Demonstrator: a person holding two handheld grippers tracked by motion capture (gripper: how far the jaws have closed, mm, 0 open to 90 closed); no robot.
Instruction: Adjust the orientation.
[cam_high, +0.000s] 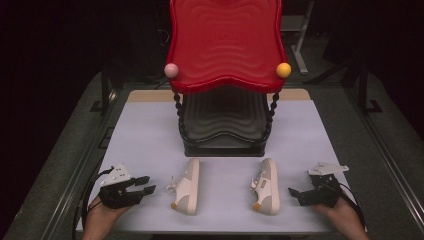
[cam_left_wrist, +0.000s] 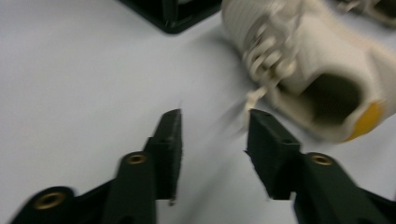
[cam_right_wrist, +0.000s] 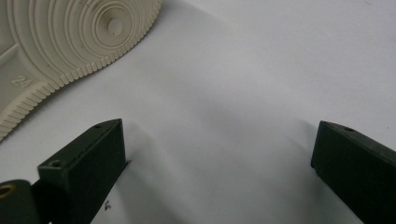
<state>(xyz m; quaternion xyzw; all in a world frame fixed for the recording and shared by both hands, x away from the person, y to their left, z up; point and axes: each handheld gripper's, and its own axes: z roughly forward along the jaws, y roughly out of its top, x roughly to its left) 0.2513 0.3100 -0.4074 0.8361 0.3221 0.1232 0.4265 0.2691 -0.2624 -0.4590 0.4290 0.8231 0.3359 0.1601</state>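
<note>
- L gripper: jaws partly open, nothing between them; it sits low over the table, tips aimed at the near shoe, close but apart.
- R gripper: jaws spread wide, empty, a bare gap of tabletop between them; tips near the other shoe, not touching.
- Left-hand cream-white low sneaker w/ yellow heel tab: lies on its side, heel toward the person, laces loose toward the L gripper. In the left gripper view its collar opening faces the jaws.
- Right-hand matching cream sneaker: also on its side; the right gripper view shows its ribbed rubber sole.
- Handling, my guess: light, soft upper that'll dent, stiffer sole; grippy. Best hold prob. heel collar or sole edge, not laces.
- Beyond: black rack w/ wavy red plastic top, on the pale grey table.
</note>
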